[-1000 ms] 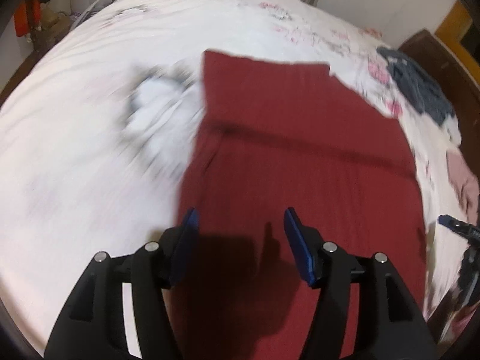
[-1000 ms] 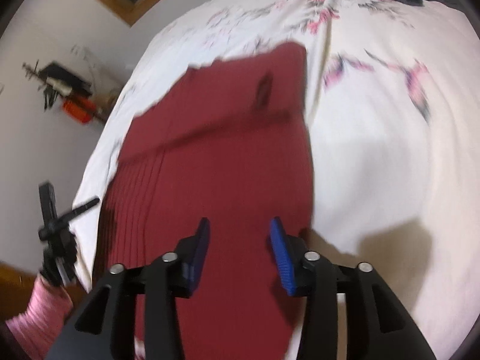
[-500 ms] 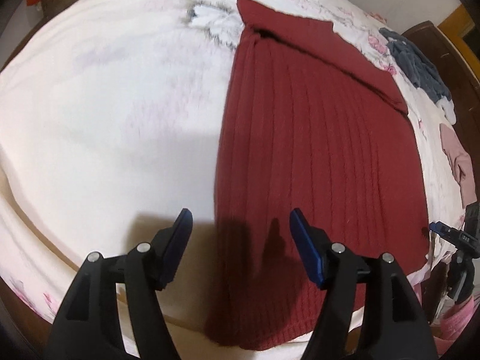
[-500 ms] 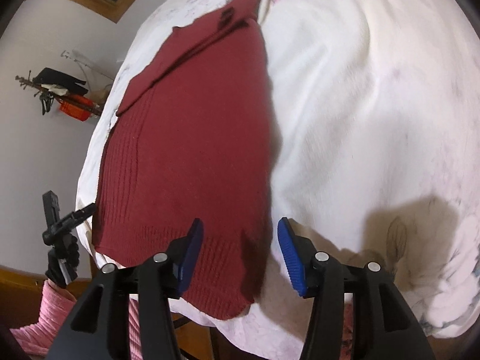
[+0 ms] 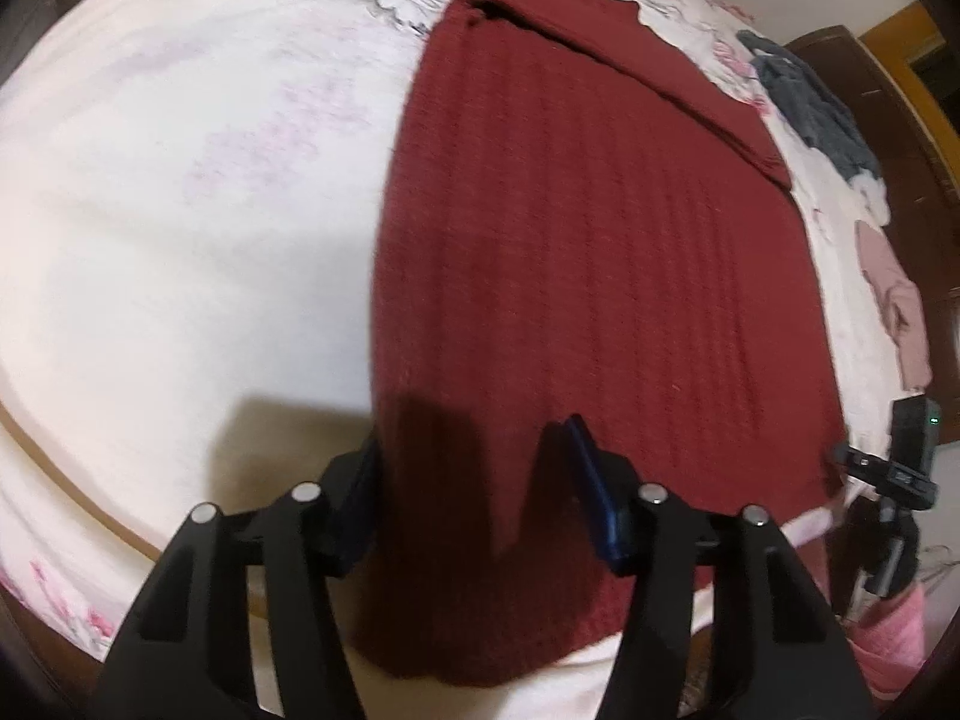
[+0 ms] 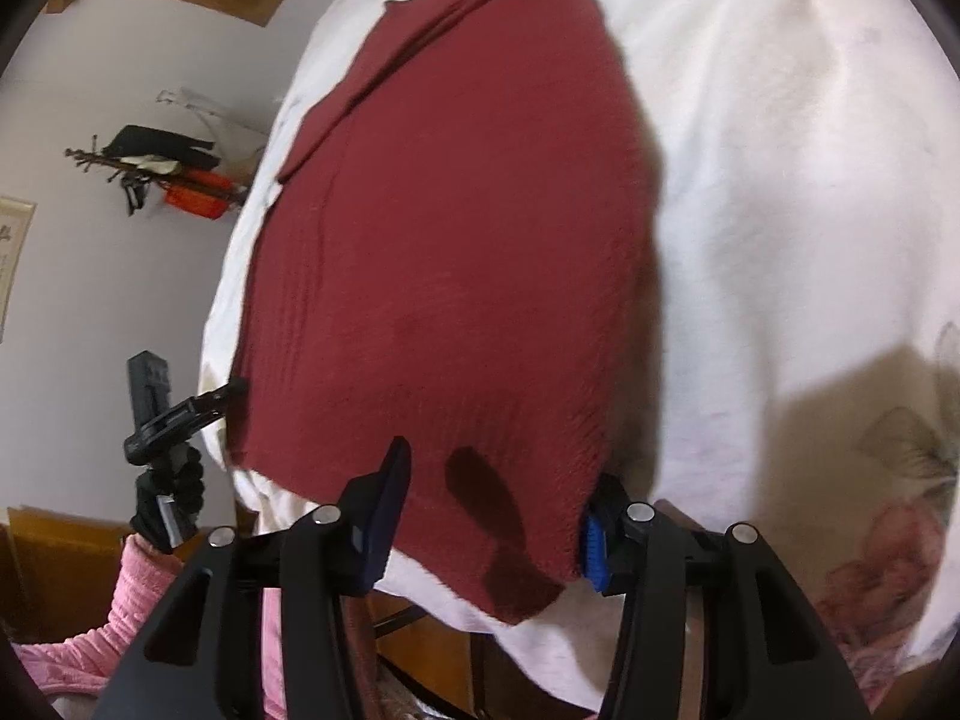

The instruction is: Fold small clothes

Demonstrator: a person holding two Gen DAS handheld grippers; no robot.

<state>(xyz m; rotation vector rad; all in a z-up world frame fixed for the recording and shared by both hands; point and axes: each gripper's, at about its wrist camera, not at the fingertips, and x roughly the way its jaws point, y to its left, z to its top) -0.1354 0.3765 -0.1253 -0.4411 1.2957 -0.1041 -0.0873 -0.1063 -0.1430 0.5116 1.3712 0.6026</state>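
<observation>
A dark red ribbed knit garment lies flat on the white floral bedspread, its top part folded across the far end. Its near hem hangs a little over the bed's edge. My left gripper is open at the hem's left corner, with the fabric edge between the blue pads and the left fingertip just outside it. In the right wrist view the same red garment fills the centre. My right gripper is open astride the hem's right corner, whose fabric partly hides the right pad.
A dark grey garment and a pink garment lie at the bed's right side by dark wooden furniture. A phone on a small tripod stands by the bed's near corner. A wall rack holds dark items.
Both grippers have drawn back from over the garment to its near hem and come lower. The hem corners now sit between the open fingers. The garment itself has not shifted.
</observation>
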